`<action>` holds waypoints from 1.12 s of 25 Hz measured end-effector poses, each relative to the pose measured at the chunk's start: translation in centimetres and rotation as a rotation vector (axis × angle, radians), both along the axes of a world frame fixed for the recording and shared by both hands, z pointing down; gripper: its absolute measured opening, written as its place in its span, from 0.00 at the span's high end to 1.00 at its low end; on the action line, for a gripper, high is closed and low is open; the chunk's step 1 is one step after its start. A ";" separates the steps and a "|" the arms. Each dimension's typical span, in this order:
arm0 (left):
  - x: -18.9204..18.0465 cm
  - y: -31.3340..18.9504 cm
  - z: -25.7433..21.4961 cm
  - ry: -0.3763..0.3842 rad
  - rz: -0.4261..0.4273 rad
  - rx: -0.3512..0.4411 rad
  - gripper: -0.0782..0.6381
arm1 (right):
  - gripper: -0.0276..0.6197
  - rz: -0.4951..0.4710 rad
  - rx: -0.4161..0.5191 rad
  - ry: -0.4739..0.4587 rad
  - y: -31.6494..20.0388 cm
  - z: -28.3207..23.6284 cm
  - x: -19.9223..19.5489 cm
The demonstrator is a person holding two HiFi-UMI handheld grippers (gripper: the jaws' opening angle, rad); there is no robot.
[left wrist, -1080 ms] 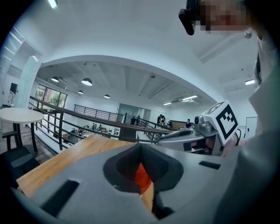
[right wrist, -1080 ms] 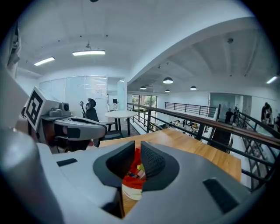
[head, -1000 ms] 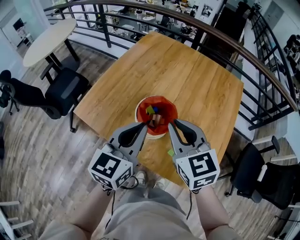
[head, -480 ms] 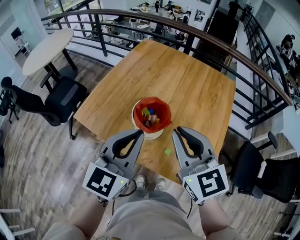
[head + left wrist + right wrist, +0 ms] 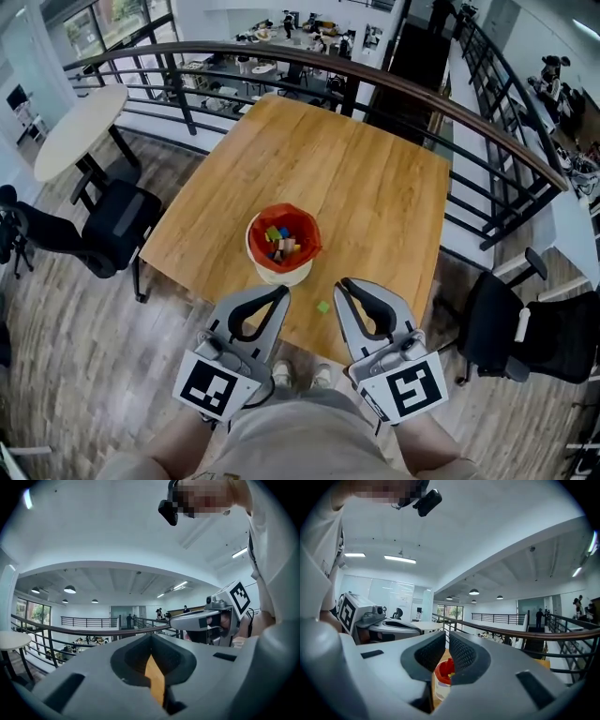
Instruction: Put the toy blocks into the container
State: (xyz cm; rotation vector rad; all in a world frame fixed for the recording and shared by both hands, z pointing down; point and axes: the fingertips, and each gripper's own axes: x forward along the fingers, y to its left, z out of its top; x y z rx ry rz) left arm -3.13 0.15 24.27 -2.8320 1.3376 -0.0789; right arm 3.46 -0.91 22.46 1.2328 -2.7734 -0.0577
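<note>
In the head view a white container with a red liner stands on the wooden table, holding several coloured toy blocks. One small green block lies on the table near its front edge. The block sits between my two grippers, which are both pulled back over that edge. My left gripper is shut and empty, its tips meeting in the left gripper view. My right gripper has its jaws closing to a narrow slit with nothing between them. The right gripper view shows the container past its jaws.
A dark metal railing curves round the table's far and right sides. Black office chairs stand at the left and right. A round white table is at the far left. Wood floor lies below.
Both grippers have drawn back from over the container toward the body. The green block, half hidden by the right gripper before, now lies in plain sight. The right jaws have narrowed.
</note>
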 end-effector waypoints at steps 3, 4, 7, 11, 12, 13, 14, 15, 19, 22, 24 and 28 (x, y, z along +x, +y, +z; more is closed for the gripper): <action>0.9 0.5 0.1 0.007 0.017 -0.004 0.87 | 0.90 0.016 0.002 -0.016 0.7 -0.1 1.1; 1.1 0.7 0.1 0.013 0.023 -0.008 0.87 | 0.91 0.023 0.003 -0.023 1.0 0.0 1.4; 1.9 0.9 0.3 0.033 0.036 -0.026 0.87 | 0.91 0.037 -0.012 -0.029 1.8 0.5 2.6; 3.2 1.0 0.9 0.038 0.062 -0.035 0.87 | 0.92 0.066 -0.050 -0.042 2.6 1.7 4.2; 3.5 1.1 0.9 0.045 0.070 -0.032 0.87 | 0.92 0.074 -0.060 -0.046 2.8 2.1 4.6; 3.9 1.2 1.0 0.053 0.076 -0.028 0.87 | 0.92 0.080 -0.069 -0.049 2.9 2.4 4.9; 4.3 1.4 1.1 0.057 0.081 -0.024 0.87 | 0.92 0.086 -0.075 -0.048 3.1 2.7 5.1; 4.6 1.6 1.3 0.056 0.085 -0.024 0.87 | 0.92 0.090 -0.077 -0.048 3.3 2.8 5.2; 5.6 1.9 2.3 0.047 0.093 -0.053 0.87 | 0.92 0.075 -0.070 -0.074 4.1 2.2 5.1; 5.9 1.8 2.4 0.047 0.095 -0.056 0.87 | 0.92 0.056 -0.068 -0.082 4.4 2.1 4.8; 5.9 1.8 2.3 0.051 0.096 -0.053 0.87 | 0.92 0.046 -0.072 -0.080 4.5 2.3 4.6; 5.7 1.6 2.3 0.058 0.090 -0.065 0.87 | 0.92 0.040 -0.077 -0.096 4.5 2.3 4.4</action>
